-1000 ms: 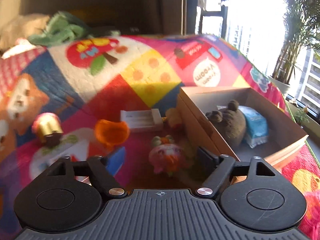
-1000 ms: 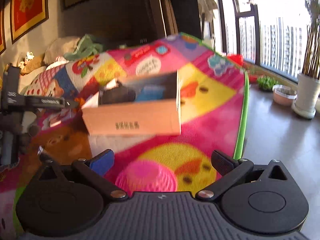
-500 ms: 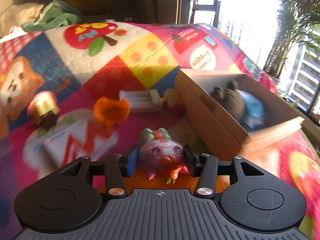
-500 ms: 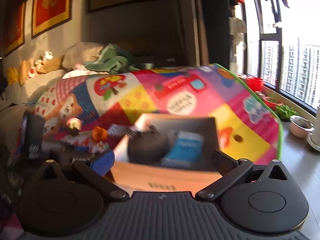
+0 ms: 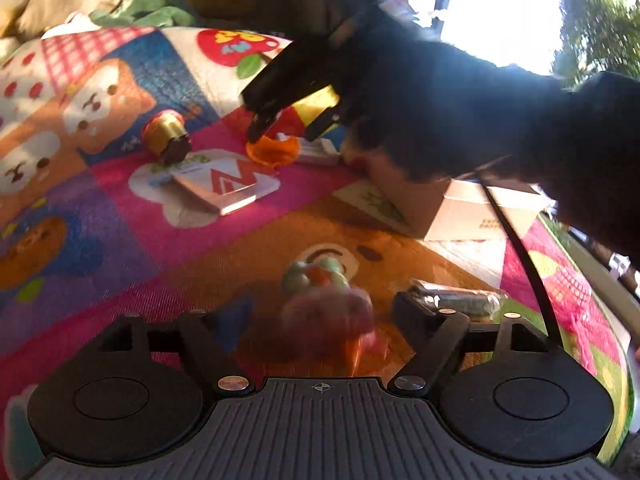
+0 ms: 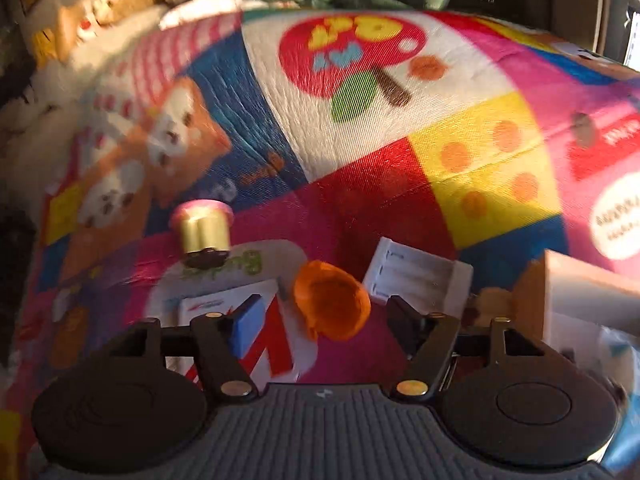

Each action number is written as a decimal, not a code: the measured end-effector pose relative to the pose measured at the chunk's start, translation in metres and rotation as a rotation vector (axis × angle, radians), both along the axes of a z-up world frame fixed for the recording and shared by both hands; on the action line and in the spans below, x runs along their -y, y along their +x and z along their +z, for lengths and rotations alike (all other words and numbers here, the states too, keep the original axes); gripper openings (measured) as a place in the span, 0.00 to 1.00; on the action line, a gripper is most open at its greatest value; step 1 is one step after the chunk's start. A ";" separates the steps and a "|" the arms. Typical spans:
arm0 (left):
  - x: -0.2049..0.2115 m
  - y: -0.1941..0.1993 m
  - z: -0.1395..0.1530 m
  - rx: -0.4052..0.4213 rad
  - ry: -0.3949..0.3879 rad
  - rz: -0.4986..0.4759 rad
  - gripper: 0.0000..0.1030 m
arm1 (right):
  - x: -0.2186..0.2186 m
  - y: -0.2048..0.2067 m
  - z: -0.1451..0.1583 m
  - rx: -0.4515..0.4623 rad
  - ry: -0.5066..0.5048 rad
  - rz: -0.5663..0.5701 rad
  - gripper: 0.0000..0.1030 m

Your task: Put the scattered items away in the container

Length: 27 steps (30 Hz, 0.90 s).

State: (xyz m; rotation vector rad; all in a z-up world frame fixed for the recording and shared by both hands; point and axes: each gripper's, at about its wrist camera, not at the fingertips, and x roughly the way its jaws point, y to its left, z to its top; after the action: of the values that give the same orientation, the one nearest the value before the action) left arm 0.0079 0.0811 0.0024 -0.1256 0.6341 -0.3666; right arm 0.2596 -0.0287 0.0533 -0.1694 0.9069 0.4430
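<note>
Right, the cardboard box [image 5: 440, 208] sits at about three o'clock in the left wrist view, mostly hidden behind the dark sleeve and the right gripper [image 5: 280, 128] reaching across; what lies inside cannot be seen from here. In the right wrist view a corner of the box [image 6: 576, 288] shows at three o'clock, with something pale blue blurred just below it, perhaps inside.

Down at six o'clock the left gripper [image 5: 320, 316] has its jaws opening, and a blurred pink toy [image 5: 328, 308] lies between them, not pressed by the pads. Only this view shows the dark wrapped packet [image 5: 456, 300] at five o'clock beside the right-hand finger.

The right wrist view shows its own gripper [image 6: 324, 320] with jaws closing around the orange cup [image 6: 332, 304], which sits between the fingers, not yet pinched. Beyond it, the white tray [image 6: 416, 276] at two o'clock touches the cup's edge, the gold-and-pink toy [image 6: 204, 228] stands at ten o'clock, and the red-and-white card [image 6: 256, 320] lies under the blue pad.

The playmat [image 6: 400, 180] runs open and bare toward twelve o'clock; its green edge [image 5: 624, 360] falls away at four o'clock in the left view.
</note>
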 end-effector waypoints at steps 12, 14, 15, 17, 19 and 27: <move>0.001 -0.006 0.001 0.038 0.001 0.018 0.93 | 0.015 -0.033 0.012 0.045 -0.011 0.034 0.09; 0.004 -0.005 0.001 0.036 0.021 0.026 0.93 | 0.035 -0.057 0.027 0.055 0.027 0.053 0.09; 0.006 -0.004 0.001 0.032 0.027 0.029 0.93 | 0.045 -0.069 0.032 0.058 0.038 0.068 0.09; 0.010 -0.001 0.001 0.021 0.028 0.034 0.93 | 0.061 -0.089 0.038 0.056 0.052 0.091 0.09; 0.016 0.001 0.000 0.012 0.034 0.034 0.93 | 0.076 -0.105 0.041 0.046 0.069 0.091 0.09; 0.036 0.000 -0.002 0.001 0.057 0.051 0.98 | 0.102 -0.158 0.038 0.276 -0.038 0.139 0.35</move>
State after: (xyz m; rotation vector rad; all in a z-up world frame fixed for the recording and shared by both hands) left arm 0.0084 0.0449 0.0001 -0.0868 0.6390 -0.2987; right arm 0.1021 -0.1307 0.0917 -0.3213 0.6346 0.5173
